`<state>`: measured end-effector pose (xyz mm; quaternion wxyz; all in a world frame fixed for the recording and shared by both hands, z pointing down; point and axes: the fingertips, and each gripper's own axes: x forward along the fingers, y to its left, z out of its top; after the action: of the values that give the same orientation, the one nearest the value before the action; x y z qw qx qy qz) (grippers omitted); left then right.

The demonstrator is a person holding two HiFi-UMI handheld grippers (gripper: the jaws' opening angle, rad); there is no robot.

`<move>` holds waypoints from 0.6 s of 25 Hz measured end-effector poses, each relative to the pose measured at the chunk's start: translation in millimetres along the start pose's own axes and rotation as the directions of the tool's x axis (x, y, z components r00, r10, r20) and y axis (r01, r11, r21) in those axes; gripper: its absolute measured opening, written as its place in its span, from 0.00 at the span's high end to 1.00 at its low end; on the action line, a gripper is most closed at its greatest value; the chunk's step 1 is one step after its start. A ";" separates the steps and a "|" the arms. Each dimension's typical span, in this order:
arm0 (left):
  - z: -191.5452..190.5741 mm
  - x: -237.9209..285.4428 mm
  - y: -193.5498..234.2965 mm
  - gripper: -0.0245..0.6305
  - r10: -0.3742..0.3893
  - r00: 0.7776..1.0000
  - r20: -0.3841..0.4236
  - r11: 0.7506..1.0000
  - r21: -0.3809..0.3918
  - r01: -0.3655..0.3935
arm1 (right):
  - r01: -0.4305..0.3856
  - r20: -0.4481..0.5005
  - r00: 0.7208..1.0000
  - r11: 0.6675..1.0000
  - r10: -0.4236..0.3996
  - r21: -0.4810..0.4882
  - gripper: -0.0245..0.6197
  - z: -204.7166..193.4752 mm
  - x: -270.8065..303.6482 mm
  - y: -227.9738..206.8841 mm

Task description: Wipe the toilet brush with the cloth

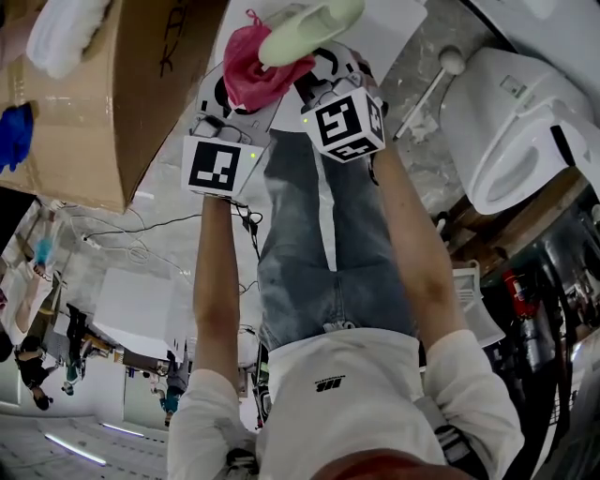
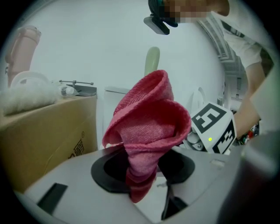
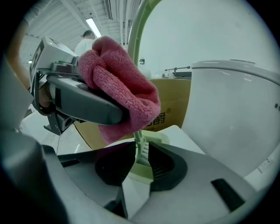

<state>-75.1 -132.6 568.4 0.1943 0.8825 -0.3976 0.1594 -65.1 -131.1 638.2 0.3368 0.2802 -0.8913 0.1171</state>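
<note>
Floor (image 1: 427, 161) w/ toilet (image 1: 511, 122), cardboard box (image 1: 112, 94)

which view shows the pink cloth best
The left gripper view: the pink cloth fills the centre, clamped by the left hand-held gripper. The right gripper view shows it bunched at the pale green toilet brush, partly behind that hand-held gripper. The head view shows it small, partly under the brush.

Crumpled pink-red cloth (image 1: 248, 70) is bunched right up against the pale green brush (image 1: 314, 26), which lies tilted at its 1 o'clock.
</note>
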 end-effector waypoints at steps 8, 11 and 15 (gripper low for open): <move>-11.1 22.4 3.5 0.66 -0.029 0.999 -0.018 0.999 0.016 0.029 | -0.037 -0.011 0.999 0.999 0.036 -0.038 0.84 -8.1 11.4 4.1; -16.5 29.9 6.0 0.66 -0.029 0.999 -0.022 1.000 0.009 0.029 | -0.034 0.001 0.999 0.998 0.034 -0.051 0.84 -8.1 12.8 4.4; -22.2 41.0 10.7 0.66 -0.018 0.999 -0.027 1.000 0.012 0.018 | -0.025 0.014 1.000 0.997 0.026 -0.068 0.86 -7.6 13.9 2.7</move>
<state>-60.2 -154.9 607.9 0.1957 0.8850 -0.3859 0.1722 -71.1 -131.8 653.1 0.3380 0.2581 -0.9007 0.0888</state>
